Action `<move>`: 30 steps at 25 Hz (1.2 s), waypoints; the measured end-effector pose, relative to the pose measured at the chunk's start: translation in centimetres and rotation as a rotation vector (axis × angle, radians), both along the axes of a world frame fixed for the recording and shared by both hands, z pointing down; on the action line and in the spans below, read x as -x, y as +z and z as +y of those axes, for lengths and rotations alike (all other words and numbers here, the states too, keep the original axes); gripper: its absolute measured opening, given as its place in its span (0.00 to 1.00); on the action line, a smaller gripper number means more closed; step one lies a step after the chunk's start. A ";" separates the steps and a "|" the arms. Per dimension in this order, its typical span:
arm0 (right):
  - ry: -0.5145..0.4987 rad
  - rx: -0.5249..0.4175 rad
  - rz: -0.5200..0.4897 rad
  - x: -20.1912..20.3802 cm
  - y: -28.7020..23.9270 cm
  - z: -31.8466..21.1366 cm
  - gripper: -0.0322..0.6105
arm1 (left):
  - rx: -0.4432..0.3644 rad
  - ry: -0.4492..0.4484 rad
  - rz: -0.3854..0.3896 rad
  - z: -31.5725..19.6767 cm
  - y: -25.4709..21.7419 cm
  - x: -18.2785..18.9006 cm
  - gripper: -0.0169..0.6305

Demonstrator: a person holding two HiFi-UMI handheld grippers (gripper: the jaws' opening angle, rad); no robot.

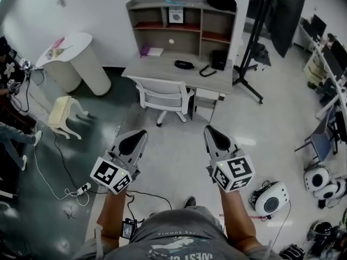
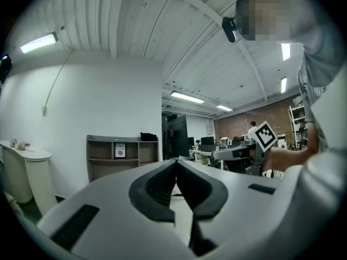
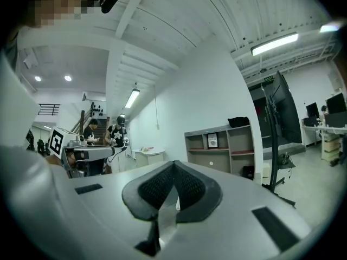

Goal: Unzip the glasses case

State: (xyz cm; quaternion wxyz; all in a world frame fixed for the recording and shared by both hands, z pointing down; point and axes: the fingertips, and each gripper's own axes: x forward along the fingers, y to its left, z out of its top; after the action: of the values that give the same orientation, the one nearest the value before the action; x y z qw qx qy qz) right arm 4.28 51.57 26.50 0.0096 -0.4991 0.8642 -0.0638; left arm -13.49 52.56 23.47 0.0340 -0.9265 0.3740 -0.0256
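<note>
Jaws pressing fully together, empty, on left gripper (image 1: pixel 140 135) and right gripper (image 1: pixel 210 130). Only head view showing black oblong glasses case (image 1: pixel 184 64), on grey desk (image 1: pixel 162 72) at 12 o'clock; white chair (image 1: pixel 162 99) crowding near edge.

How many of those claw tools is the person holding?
2. The left gripper is at the lower left of the head view, the right gripper beside it at centre right. Both shut, empty. No others show.

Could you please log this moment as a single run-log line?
left gripper: shut, empty | right gripper: shut, empty | glasses case: on desk, untouched | stage: unzip not started
</note>
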 end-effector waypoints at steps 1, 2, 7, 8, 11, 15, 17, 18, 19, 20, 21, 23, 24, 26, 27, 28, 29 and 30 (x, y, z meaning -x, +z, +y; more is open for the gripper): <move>0.003 0.000 -0.005 -0.7 0.0 -0.4 0.06 | -0.001 0.003 -0.001 -0.4 -0.1 -0.7 0.02; 0.006 -0.001 -0.009 -1.3 0.0 -0.7 0.06 | -0.002 0.007 -0.004 -0.7 -0.2 -1.4 0.02; 0.025 0.003 -0.029 -3.5 0.2 -1.8 0.06 | -0.007 0.029 -0.017 -2.1 -0.5 -3.8 0.02; 0.030 0.004 -0.030 -3.8 0.3 -2.1 0.06 | -0.008 0.033 -0.015 -2.5 -0.6 -4.0 0.02; 0.043 0.013 -0.030 -4.2 0.5 -2.9 0.06 | -0.007 0.042 -0.008 -3.7 -0.5 -4.4 0.02; 0.087 0.021 -0.015 -5.0 0.9 -3.8 0.06 | 0.000 0.075 0.015 -5.9 0.1 -4.7 0.02; 0.118 0.022 -0.005 -5.5 1.0 -4.7 0.06 | 0.000 0.099 0.023 -7.4 0.2 -4.9 0.02; 0.135 0.023 0.000 -5.7 0.9 -5.2 0.06 | -0.001 0.112 0.028 -8.3 0.3 -4.9 0.02; 0.153 0.022 0.005 -5.9 0.9 -5.8 0.06 | -0.003 0.126 0.033 -9.2 0.3 -5.0 0.02; 0.172 0.022 0.010 -6.1 0.9 -6.4 0.06 | -0.006 0.140 0.040 -10.1 0.3 -5.0 0.02; 0.189 0.022 0.016 -6.0 0.7 -7.1 0.06 | -0.009 0.155 0.047 -11.1 0.2 -4.9 0.02; 0.214 0.017 0.028 -5.3 0.4 -8.7 0.06 | -0.016 0.180 0.060 -13.3 0.0 -4.2 0.02; 0.223 0.012 0.036 -4.7 0.1 -9.6 0.06 | -0.022 0.188 0.067 -14.5 -0.2 -3.6 0.02; 0.235 0.005 0.048 -3.0 -0.4 -11.7 0.06 | -0.029 0.201 0.084 -17.0 -0.6 -2.1 0.02; 0.239 0.004 0.054 -2.1 -0.6 -12.7 0.06 | -0.029 0.206 0.090 -18.2 -0.7 -1.3 0.02; 0.241 0.006 0.060 -1.2 -0.7 -13.6 0.06 | -0.029 0.211 0.096 -19.3 -0.7 -0.6 0.02; 0.243 0.007 0.066 -0.3 -0.8 -14.5 0.06 | -0.030 0.216 0.100 -20.4 -0.8 0.2 0.02; 0.247 0.007 0.071 0.5 -0.9 -15.3 0.06 | -0.031 0.222 0.104 -21.5 -0.9 0.9 0.02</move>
State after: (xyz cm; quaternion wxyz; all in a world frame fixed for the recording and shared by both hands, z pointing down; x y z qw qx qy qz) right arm 3.76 36.24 25.61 -0.0148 -0.6037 0.7957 -0.0472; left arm -14.37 31.05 22.57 0.0314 -0.9616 0.2709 0.0319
